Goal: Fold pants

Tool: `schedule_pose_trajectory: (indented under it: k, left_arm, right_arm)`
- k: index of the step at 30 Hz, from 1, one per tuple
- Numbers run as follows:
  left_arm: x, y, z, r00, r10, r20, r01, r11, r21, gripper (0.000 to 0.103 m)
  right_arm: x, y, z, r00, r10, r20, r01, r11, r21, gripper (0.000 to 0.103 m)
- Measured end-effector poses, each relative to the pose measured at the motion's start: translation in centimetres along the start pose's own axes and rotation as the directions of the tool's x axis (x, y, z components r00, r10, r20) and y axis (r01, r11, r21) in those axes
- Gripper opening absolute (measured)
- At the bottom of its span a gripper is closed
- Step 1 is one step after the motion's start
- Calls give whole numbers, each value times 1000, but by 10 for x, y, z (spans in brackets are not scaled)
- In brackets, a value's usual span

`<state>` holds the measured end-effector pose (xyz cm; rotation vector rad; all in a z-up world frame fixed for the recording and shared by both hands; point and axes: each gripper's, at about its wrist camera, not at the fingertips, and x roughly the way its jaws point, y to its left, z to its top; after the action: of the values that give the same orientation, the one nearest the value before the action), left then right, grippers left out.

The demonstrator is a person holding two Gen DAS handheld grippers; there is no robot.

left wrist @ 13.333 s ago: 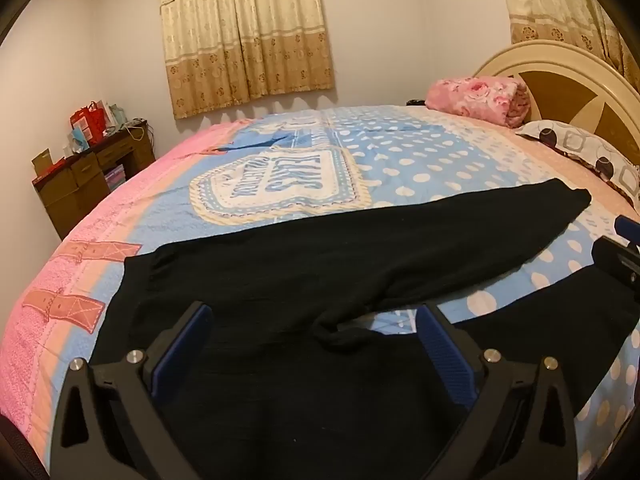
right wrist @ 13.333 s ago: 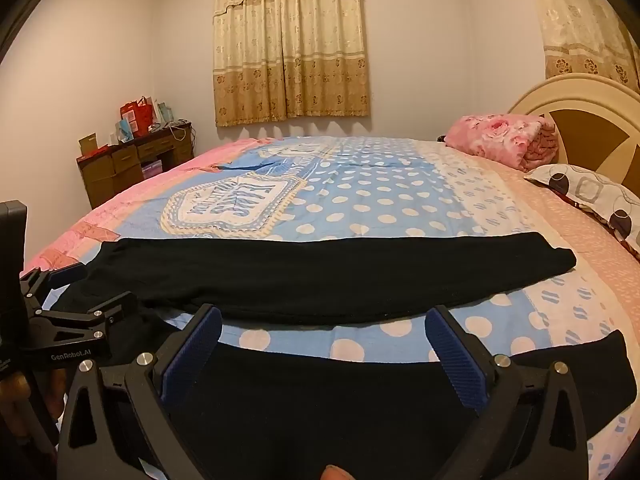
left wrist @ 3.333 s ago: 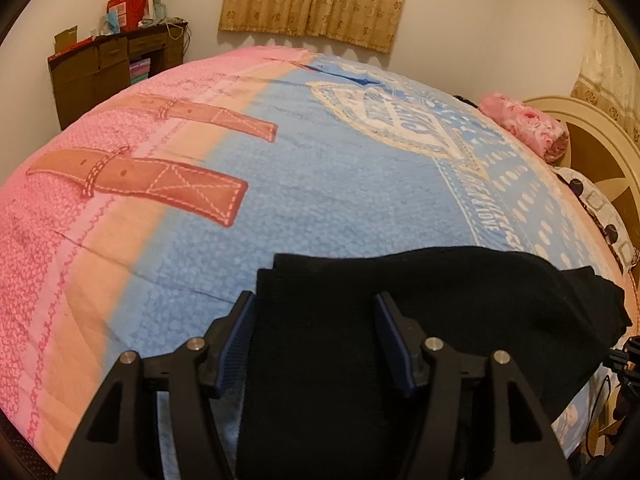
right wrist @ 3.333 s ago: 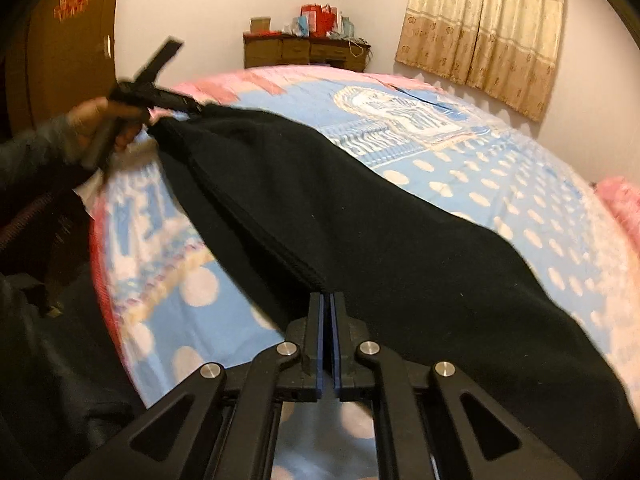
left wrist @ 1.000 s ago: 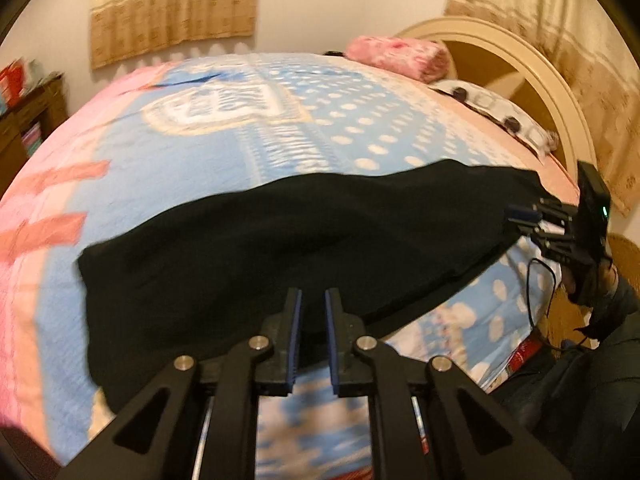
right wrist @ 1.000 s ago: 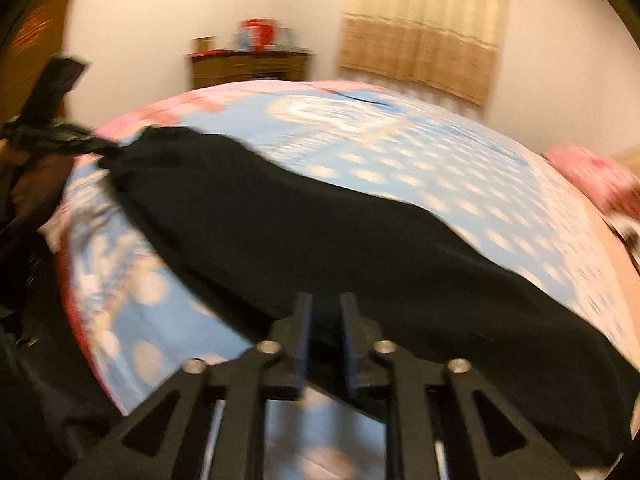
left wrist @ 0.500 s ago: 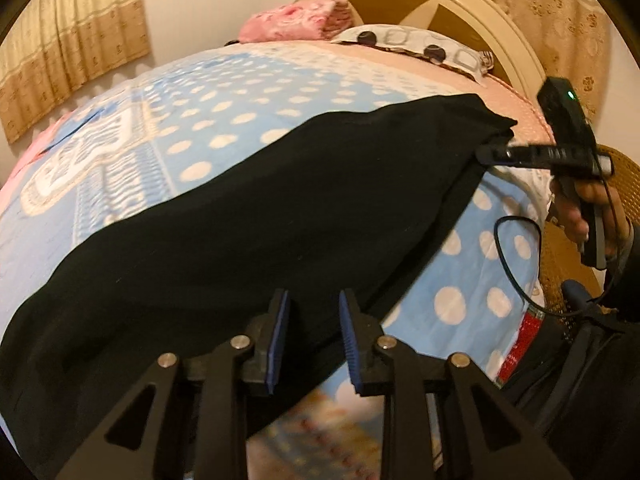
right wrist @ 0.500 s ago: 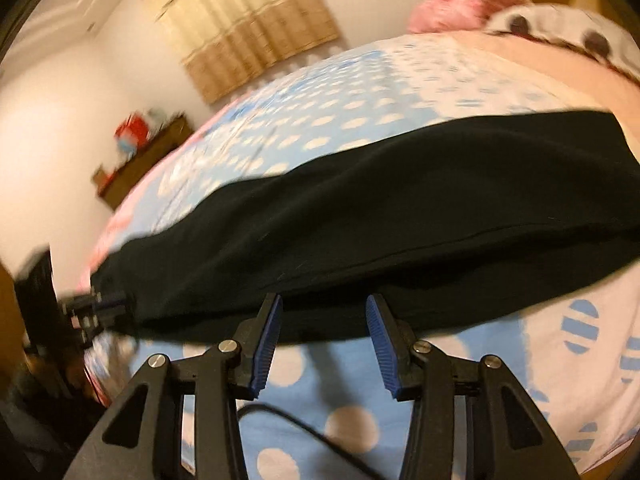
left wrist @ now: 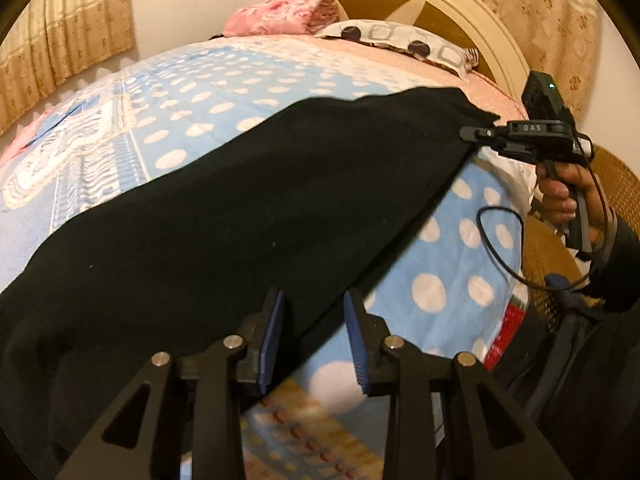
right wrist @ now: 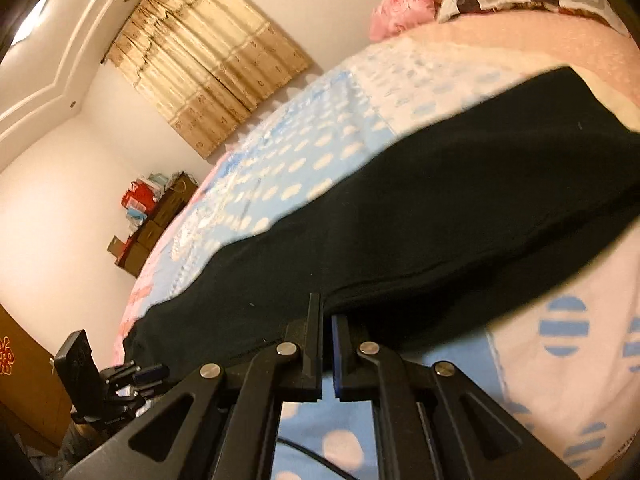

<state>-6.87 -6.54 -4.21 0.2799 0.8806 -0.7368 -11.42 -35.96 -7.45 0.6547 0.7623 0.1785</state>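
The black pants (left wrist: 224, 208) lie folded lengthwise, one leg on the other, in a long band across the polka-dot bedspread (left wrist: 208, 92). My left gripper (left wrist: 314, 316) is open at the waist end, its blue pads on either side of the near edge of the fabric. My right gripper (left wrist: 476, 136) shows at the far right, at the leg cuffs. In the right wrist view the right gripper (right wrist: 326, 320) is shut on the pants (right wrist: 440, 208) at their near edge, and the left gripper (right wrist: 136, 372) is at the far waist end.
A pink folded blanket (left wrist: 288, 16) and a patterned pillow (left wrist: 400, 40) lie by the cream headboard (left wrist: 432, 8). A wooden dresser (right wrist: 156, 224) stands against the far wall. A cable (left wrist: 504, 248) hangs over the bed's near edge (left wrist: 440, 320). Curtains (right wrist: 208, 52) cover the window.
My left gripper has opened wider over the last second, letting go of the waist end. My right gripper opened half a second ago and has now closed on the cuff edge.
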Motion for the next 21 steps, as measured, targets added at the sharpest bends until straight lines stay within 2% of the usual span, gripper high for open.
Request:
schedule_pose_trajectory:
  k: [3, 8, 10, 13, 17, 20, 21]
  left_arm:
    - [-5, 0, 2, 1000, -17, -3, 17, 1000, -5, 33]
    - [-18, -11, 24, 998, -45, 44, 44, 999, 32, 33]
    - [-20, -17, 35, 996, -58, 69, 55, 997, 48, 33]
    - [-15, -27, 56, 991, -90, 103, 83, 994, 67, 33]
    - [8, -37, 82, 986, -123, 110, 115, 990, 79, 33]
    - [28, -44, 99, 984, -148, 100, 142, 988, 67, 33]
    - [35, -49, 102, 983, -157, 97, 151, 986, 68, 33]
  right_arm:
    - [7, -13, -10, 998, -4, -57, 5, 1000, 5, 3]
    - [-2, -13, -8, 999, 5, -49, -6, 1000, -20, 6]
    - [-10, -16, -8, 999, -35, -34, 34, 998, -43, 10]
    - [-40, -33, -1, 994, -106, 40, 107, 993, -39, 10]
    - [-92, -68, 30, 949, -237, 210, 239, 971, 19, 10]
    - [-104, -93, 62, 910, -325, 257, 326, 944, 40, 10]
    - [-102, -101, 72, 909, -338, 243, 336, 941, 51, 10]
